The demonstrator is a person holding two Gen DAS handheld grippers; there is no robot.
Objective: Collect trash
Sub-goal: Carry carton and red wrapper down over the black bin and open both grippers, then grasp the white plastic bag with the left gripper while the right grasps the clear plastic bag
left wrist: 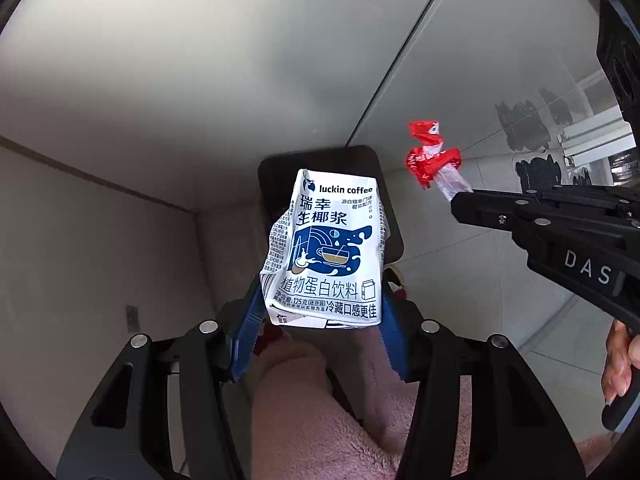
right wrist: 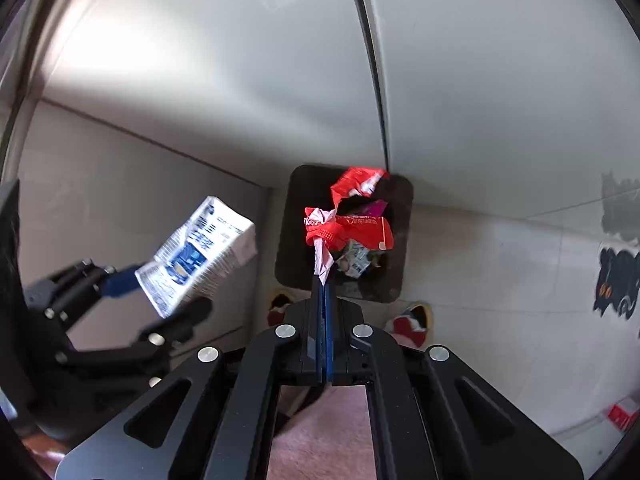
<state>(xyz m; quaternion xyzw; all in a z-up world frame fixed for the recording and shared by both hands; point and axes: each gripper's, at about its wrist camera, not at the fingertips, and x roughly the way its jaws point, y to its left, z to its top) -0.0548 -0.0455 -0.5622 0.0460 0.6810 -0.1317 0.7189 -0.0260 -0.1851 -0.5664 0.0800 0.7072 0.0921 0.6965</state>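
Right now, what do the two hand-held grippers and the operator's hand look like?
Both are matte black linkage frames with round silver pivot pins and blue finger pads. The left hand-held gripper has serrated blue pads. The right hand-held gripper carries white "DAS" lettering on its side. A bare hand with light-coloured nails grips its handle. No cables are visible.

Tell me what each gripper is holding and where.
Left gripper clamps the carton by its lower sides; right gripper pinches the red wrapper by its pale tail end.

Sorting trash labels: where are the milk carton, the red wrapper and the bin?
milk carton (left wrist: 326, 248), left wrist view, printed front.
red wrapper (right wrist: 352, 226), right wrist view, crumpled middle.
bin (right wrist: 402, 200), right wrist view, dark rim.
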